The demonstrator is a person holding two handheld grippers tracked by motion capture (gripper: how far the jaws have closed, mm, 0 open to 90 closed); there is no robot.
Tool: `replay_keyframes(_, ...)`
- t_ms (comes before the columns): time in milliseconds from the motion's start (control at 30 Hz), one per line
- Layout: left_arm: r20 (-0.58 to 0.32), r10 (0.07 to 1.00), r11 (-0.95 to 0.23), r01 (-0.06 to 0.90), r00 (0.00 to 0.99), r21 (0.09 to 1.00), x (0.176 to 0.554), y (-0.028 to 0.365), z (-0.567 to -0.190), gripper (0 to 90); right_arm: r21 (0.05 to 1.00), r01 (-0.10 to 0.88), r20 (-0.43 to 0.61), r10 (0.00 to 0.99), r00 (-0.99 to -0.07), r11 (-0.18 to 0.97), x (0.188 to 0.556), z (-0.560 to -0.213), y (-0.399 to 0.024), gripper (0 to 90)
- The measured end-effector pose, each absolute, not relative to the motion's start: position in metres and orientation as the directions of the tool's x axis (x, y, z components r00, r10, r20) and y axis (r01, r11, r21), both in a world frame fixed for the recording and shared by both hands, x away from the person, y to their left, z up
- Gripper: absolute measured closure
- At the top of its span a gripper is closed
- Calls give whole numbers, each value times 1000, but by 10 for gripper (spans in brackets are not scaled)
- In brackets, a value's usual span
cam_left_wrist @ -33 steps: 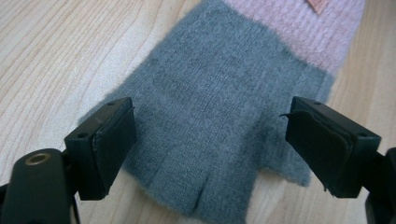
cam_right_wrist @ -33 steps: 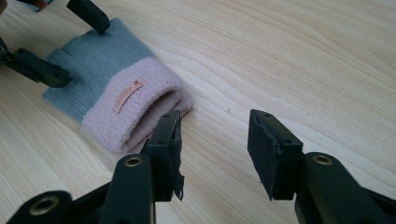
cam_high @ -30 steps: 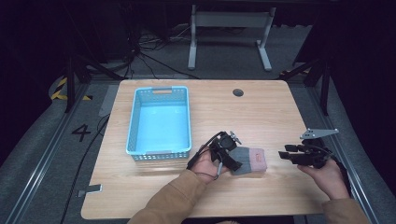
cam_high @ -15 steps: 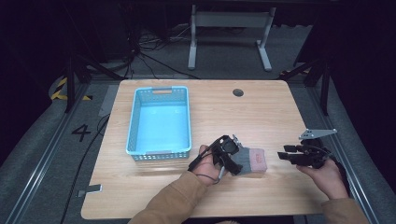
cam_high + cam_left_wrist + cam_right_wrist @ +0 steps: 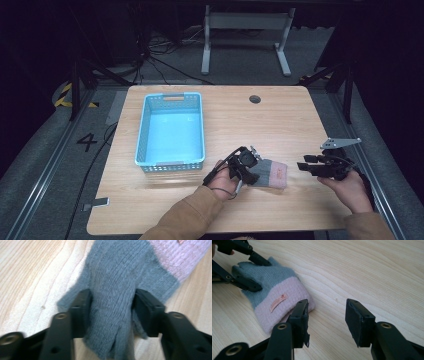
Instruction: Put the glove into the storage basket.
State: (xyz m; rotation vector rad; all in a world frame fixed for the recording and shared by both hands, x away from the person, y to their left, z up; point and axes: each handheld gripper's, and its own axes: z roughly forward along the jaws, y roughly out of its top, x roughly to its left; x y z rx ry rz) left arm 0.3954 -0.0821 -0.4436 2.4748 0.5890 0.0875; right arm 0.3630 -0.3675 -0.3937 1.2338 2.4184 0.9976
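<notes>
The step in hand looks like the pick-up of the knitted glove (image 5: pixel 267 173), which lies flat on the tabletop (image 5: pixel 300 120) at the lower centre of the high view, its grey finger end toward the left and its pink cuff toward the right. The left tool (image 5: pixel 244 169) has just been closing, and in the left gripper view its two black jaws now bracket a bunched fold of the grey knit (image 5: pixel 112 302) — the pads press into the wool on both sides, so the tool is pinching the glove. The left hand (image 5: pixel 223 180) comes in from the bottom edge, wrist bent so the tool tips down and forward onto the fabric. The right tool (image 5: pixel 325 320) waits at the lower right of the high view, held about level, its jaws spread with bare wood between them and the pink cuff (image 5: pixel 279 306) just beside one jaw. The next move probably calls for a lift and a carry up and to the left — toward the blue basket (image 5: pixel 142 145), which stands near the glove.
</notes>
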Motion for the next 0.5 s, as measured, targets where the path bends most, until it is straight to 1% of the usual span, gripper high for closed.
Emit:
replay_keyframes(33,-70,429,-729,391,900,562,395,-82,-443,510,673,617,83,787,-611,407,363,-394,-368,539)
replay_keyframes(67,-72,430,-727,392,900,564,394,-82,-443,533,673,617,84,787,-611,407,363,-394,-368,539)
replay_keyframes(133,-74,430,-726,394,900,564,393,-83,-443,610,675,616,82,788,-610,406,363,-393,-368,540)
replay_keyframes(300,-72,436,-734,401,897,548,391,-83,-439,648,677,616,87,788,-610,402,364,-394,-368,541)
replay_keyframes(400,-103,438,-724,418,893,549,392,-78,-433,657,675,617,88,786,-611,404,365,-393,-369,542)
replay_keyframes(500,-106,434,-720,416,894,556,391,-73,-425,660,682,611,86,786,-612,402,366,-391,-369,542)
